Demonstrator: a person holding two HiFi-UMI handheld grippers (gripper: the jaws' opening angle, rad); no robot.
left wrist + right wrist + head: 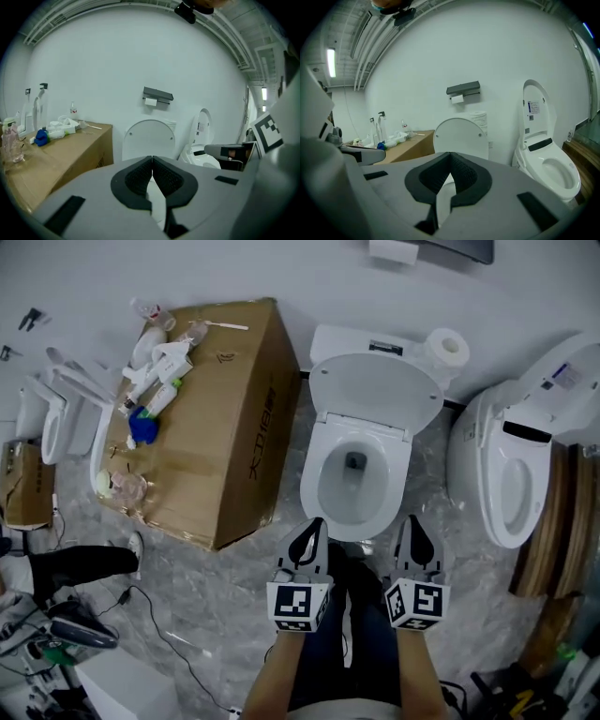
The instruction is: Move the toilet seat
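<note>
A white toilet (356, 486) stands straight ahead with its round lid (375, 392) raised against the tank; the lid (149, 138) (461, 137) rises upright beyond the jaws in both gripper views. The bowl is uncovered, and I cannot tell whether the seat ring is raised with the lid. My left gripper (312, 528) and right gripper (412, 525) hover side by side at the bowl's near rim, both shut with nothing between the black pads. The left gripper (152, 161) and right gripper (450, 157) point at the lid, apart from the toilet.
A big cardboard box (211, 418) with bottles and tubes on top stands left of the toilet. A second toilet (511, 460) with its lid raised stands to the right. A paper roll (450, 348) sits on the tank. Cables and clutter lie on the marble floor at lower left.
</note>
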